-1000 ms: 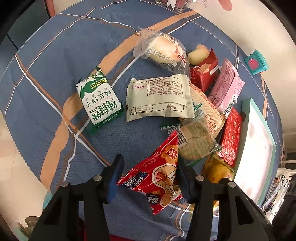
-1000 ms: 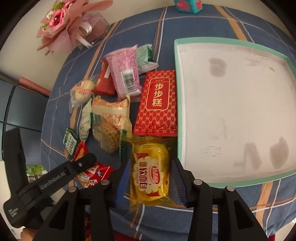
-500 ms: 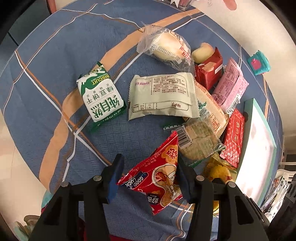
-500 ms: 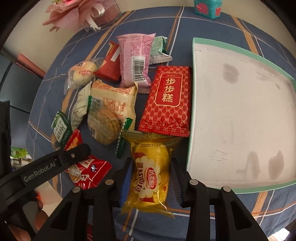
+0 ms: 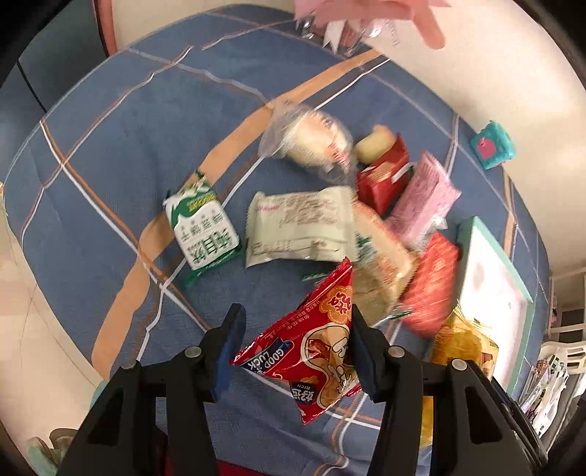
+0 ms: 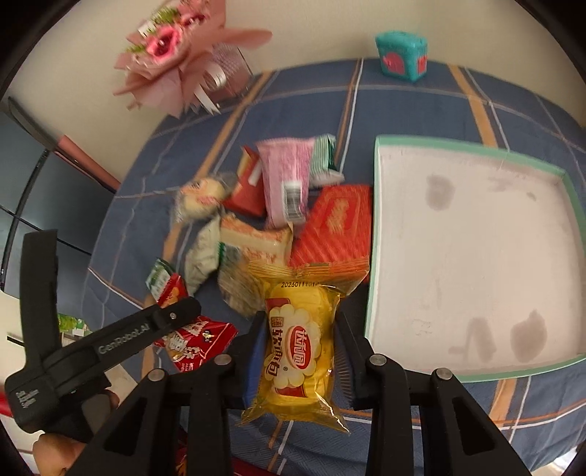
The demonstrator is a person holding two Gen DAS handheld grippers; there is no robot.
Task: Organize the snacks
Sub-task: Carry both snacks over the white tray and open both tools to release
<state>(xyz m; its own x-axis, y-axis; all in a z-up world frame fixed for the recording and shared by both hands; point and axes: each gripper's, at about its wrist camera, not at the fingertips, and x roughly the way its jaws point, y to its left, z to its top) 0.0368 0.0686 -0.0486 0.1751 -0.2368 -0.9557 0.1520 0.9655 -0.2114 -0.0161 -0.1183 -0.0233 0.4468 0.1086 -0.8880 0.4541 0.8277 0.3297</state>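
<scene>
Blue plaid tablecloth (image 5: 110,153), cream wall (image 6: 311,29)

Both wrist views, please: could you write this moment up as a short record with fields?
left gripper: astride the red Good Luck packet; contact unclear
right gripper: shut on the yellow bread packet
tray: green-rimmed, nothing in it, right of the snack pile
snack pile: green-and-white biscuit packet, pale packet, pink packet, red patterned packet, others overlapping
tablecloth: blue with orange and white stripes
background: pink bouquet, teal box
image: motion-blurred
</scene>
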